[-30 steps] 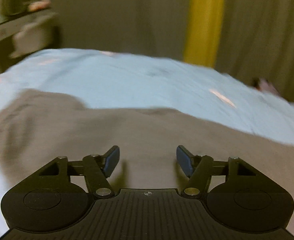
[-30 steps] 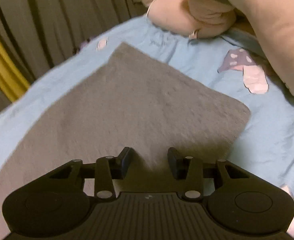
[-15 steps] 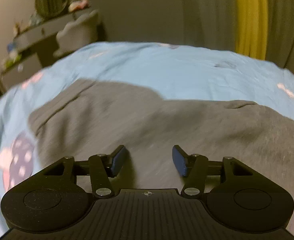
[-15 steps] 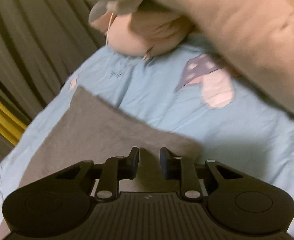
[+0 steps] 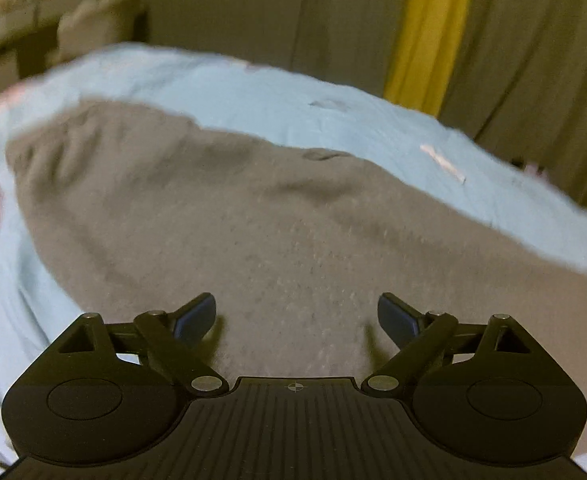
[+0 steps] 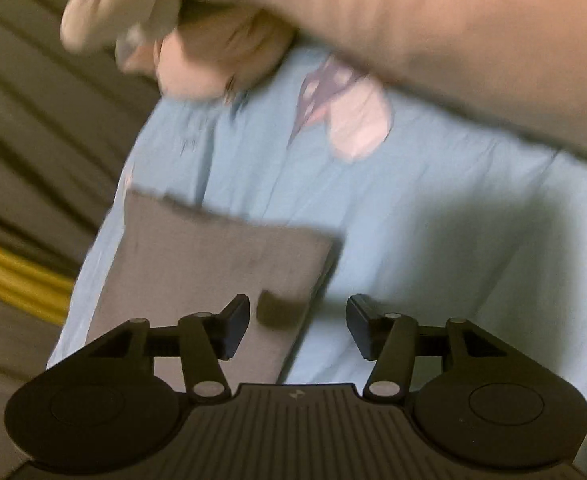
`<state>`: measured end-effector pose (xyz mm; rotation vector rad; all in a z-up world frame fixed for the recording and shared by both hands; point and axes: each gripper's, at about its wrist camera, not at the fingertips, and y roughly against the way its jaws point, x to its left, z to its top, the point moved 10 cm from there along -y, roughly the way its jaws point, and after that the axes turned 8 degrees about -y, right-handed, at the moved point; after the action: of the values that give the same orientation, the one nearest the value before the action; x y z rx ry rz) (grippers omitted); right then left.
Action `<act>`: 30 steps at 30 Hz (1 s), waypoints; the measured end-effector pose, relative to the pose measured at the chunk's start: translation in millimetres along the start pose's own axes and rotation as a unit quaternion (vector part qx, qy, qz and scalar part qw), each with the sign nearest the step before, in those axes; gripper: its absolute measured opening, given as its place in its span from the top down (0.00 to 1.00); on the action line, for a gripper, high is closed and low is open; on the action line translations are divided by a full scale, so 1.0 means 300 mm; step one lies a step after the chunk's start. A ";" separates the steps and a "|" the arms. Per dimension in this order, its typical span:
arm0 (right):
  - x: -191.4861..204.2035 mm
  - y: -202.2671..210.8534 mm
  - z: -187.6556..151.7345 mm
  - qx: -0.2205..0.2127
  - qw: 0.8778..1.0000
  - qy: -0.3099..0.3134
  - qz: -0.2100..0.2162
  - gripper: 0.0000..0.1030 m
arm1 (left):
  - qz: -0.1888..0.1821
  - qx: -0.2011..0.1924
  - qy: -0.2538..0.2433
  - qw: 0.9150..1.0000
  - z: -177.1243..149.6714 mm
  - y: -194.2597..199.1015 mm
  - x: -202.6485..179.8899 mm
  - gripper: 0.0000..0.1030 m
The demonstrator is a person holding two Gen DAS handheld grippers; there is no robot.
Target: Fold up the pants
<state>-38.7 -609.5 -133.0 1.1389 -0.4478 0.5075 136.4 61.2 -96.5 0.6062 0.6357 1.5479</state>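
The grey pants (image 5: pixel 253 220) lie flat on a light blue bed sheet (image 5: pixel 273 96). In the left wrist view my left gripper (image 5: pixel 296 316) is open and empty just above the middle of the cloth. In the right wrist view the pants (image 6: pixel 197 264) end in a straight hem edge. My right gripper (image 6: pixel 297 320) is open and empty over the pants' right edge, one fingertip over cloth, the other over the bare sheet (image 6: pixel 433 220). Both views are blurred.
A pink and cream plush pillow (image 6: pixel 453 28) lies along the bed's far side. A mushroom print (image 6: pixel 345 112) marks the sheet. Olive curtains (image 5: pixel 533 60) with a yellow strip (image 5: pixel 429 32) hang behind the bed. A shelf with clutter (image 5: pixel 33 28) stands at far left.
My right gripper has opened wider and swung right, off the middle of the pants to their edge. My left gripper has also opened wider and shifted its view back to the right.
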 end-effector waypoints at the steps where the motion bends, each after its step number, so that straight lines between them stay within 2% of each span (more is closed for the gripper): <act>1: -0.013 -0.006 0.007 0.003 1.000 -0.009 0.011 0.45 | 0.019 -0.007 -0.016 1.000 0.007 -0.007 -0.005 0.09; 4: -0.041 -0.038 0.001 0.039 0.995 -0.060 0.071 0.45 | 0.049 -0.010 -0.015 0.999 0.012 -0.038 0.009 0.09; 7: -0.032 -0.039 -0.005 0.047 0.991 -0.076 0.097 0.45 | 0.070 0.009 0.003 0.997 0.002 -0.057 0.035 0.09; 9: -0.009 -0.054 -0.008 0.057 0.991 -0.068 0.100 0.45 | 0.075 0.011 0.021 0.997 -0.002 -0.052 0.050 0.09; 10: 0.001 -0.066 -0.009 0.060 0.991 -0.060 0.099 0.41 | 0.076 0.011 0.032 0.997 -0.003 -0.051 0.062 0.09; 11: 0.012 -0.080 -0.012 0.063 0.991 -0.056 0.104 0.33 | 0.076 0.011 0.039 0.996 -0.002 -0.037 0.070 0.09; 13: 0.029 -0.094 -0.009 0.065 0.990 -0.056 0.113 0.28 | 0.073 0.013 0.051 0.996 -0.006 -0.038 0.083 0.09; 15: 0.050 -0.100 -0.003 0.059 0.991 -0.043 0.112 0.28 | 0.075 0.018 0.057 0.995 -0.009 -0.038 0.090 0.09; 16: 0.058 -0.102 -0.002 0.056 0.992 -0.033 0.107 0.36 | 0.074 0.019 0.059 0.995 -0.010 -0.040 0.093 0.09; 17: 0.063 -0.104 -0.002 0.053 0.993 -0.025 0.100 0.50 | 0.075 0.020 0.060 0.995 -0.010 -0.042 0.093 0.09; 18: 0.064 -0.107 -0.001 0.052 0.994 -0.021 0.096 0.58 | 0.076 0.020 0.059 0.995 -0.011 -0.043 0.094 0.09; 19: 0.062 -0.108 0.001 0.051 0.994 -0.020 0.097 0.70 | 0.076 0.020 0.059 0.995 -0.011 -0.043 0.094 0.09; 20: 0.062 -0.107 0.003 0.051 0.993 -0.022 0.107 0.77 | 0.076 0.020 0.058 0.995 -0.011 -0.043 0.094 0.09; 22: 0.062 -0.104 0.006 0.051 0.990 -0.023 0.126 0.77 | 0.077 0.020 0.058 0.995 -0.012 -0.041 0.092 0.09; 24: 0.058 -0.094 0.009 0.052 0.988 -0.024 0.146 0.71 | 0.077 0.021 0.061 0.995 -0.013 -0.041 0.093 0.09; 26: 0.046 -0.111 0.009 0.063 0.987 -0.035 0.144 0.39 | 0.077 0.022 0.064 0.995 -0.014 -0.044 0.095 0.09; 30: 0.057 -0.131 0.018 0.063 0.986 -0.042 0.150 0.38 | 0.079 0.024 0.064 0.995 -0.016 -0.045 0.094 0.09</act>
<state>-2.0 -624.8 -150.2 1.2245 -0.6749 0.7601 140.8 89.7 -109.3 0.6085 0.7395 1.7331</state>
